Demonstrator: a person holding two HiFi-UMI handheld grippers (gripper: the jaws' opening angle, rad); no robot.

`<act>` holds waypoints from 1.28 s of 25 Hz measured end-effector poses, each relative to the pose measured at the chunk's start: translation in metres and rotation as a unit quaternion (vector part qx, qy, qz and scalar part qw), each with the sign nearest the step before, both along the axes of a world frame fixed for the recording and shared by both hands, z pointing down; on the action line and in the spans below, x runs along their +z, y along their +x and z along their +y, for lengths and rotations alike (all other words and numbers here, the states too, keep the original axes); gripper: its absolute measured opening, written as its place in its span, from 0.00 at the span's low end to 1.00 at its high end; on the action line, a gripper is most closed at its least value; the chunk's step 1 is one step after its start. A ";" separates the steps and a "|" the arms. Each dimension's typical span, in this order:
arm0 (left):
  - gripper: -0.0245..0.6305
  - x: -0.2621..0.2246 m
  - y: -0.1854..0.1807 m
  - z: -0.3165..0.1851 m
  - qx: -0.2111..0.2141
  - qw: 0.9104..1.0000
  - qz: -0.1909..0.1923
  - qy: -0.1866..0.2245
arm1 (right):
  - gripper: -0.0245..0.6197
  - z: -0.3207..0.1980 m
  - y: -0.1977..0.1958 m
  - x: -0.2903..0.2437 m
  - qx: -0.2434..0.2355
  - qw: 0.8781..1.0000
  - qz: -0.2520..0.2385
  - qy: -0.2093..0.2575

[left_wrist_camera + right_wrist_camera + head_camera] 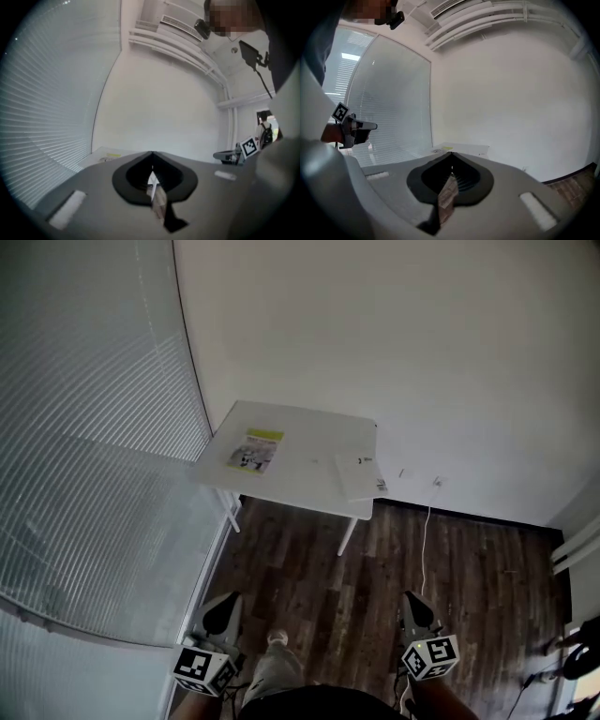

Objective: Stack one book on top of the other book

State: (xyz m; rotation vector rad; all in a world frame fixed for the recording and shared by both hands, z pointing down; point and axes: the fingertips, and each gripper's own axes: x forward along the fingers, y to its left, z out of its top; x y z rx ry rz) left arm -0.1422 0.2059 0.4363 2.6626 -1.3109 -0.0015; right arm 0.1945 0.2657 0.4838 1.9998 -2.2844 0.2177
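Observation:
Two books lie apart on a small white table [305, 451] across the room. One has a yellow band and a printed cover [254, 450], the other is plain white [359, 475] near the table's right edge. My left gripper [228, 600] and right gripper [411, 598] are held low, far from the table and over the wood floor. Both are shut with nothing between the jaws. In the left gripper view the jaws [151, 153] meet at a point, and the table [107, 155] shows just beyond them. The right gripper view shows the same for its jaws [451, 153].
A wall of white blinds [84, 456] runs along the left, close to the table. A white wall stands behind the table. A white cable [424, 540] hangs from a wall socket down to the dark wood floor [375, 568]. Dark gear [577, 662] sits at the far right.

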 end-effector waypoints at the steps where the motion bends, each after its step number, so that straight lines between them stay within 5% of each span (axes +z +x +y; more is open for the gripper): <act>1: 0.05 -0.005 -0.003 -0.006 0.003 1.000 0.006 -0.002 | 0.04 -0.006 -0.007 -0.005 0.002 1.000 -0.001 0.002; 7: 0.05 -0.008 -0.003 -0.088 0.043 0.999 -0.009 -0.022 | 0.04 -0.082 -0.035 -0.014 0.000 1.000 0.003 -0.002; 16: 0.05 -0.018 -0.028 -0.201 0.070 0.997 -0.003 -0.018 | 0.04 -0.173 -0.035 -0.004 0.074 0.995 -0.064 -0.012; 24: 0.05 -0.018 0.030 -0.275 0.128 0.991 -0.010 -0.024 | 0.04 -0.200 0.012 0.023 0.147 0.985 -0.069 -0.056; 32: 0.05 -0.029 0.074 -0.356 0.141 0.990 -0.021 -0.012 | 0.04 -0.285 0.053 0.054 0.154 0.983 -0.078 -0.061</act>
